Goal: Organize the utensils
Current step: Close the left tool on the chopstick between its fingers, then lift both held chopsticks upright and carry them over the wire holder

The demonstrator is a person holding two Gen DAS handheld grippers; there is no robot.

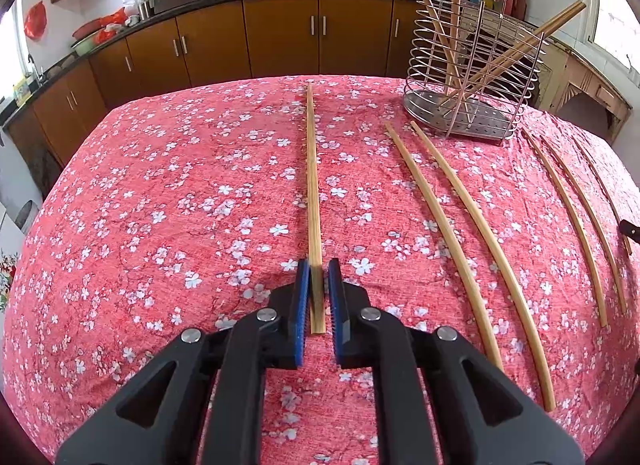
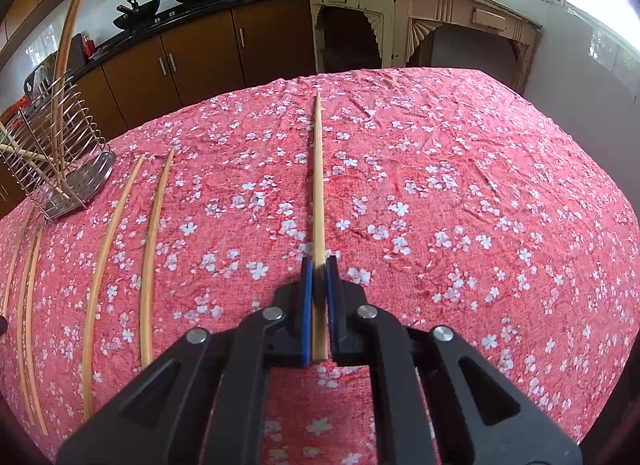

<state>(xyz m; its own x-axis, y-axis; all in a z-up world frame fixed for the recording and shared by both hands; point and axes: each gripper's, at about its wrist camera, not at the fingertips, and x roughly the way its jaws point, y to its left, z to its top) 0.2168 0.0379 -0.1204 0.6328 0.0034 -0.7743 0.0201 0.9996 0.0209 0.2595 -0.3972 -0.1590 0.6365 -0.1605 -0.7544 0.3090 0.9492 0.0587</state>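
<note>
In the left wrist view, my left gripper [image 1: 319,269] has its blue pads around the near end of a pair of bamboo chopsticks [image 1: 312,185] that lie straight ahead on the red floral cloth; a small gap shows on the right pad's side. In the right wrist view, my right gripper [image 2: 319,265] is shut on a single chopstick [image 2: 318,177] pointing away over the cloth. A wire utensil holder [image 1: 472,77] stands at the far right with several chopsticks leaning in it; it also shows at the far left in the right wrist view [image 2: 56,169].
Several loose chopsticks [image 1: 472,233] lie on the cloth to the right of my left gripper, and to the left of my right gripper [image 2: 120,249]. Brown kitchen cabinets [image 1: 280,37] stand beyond the table's far edge. A cream side table [image 2: 420,21] stands behind.
</note>
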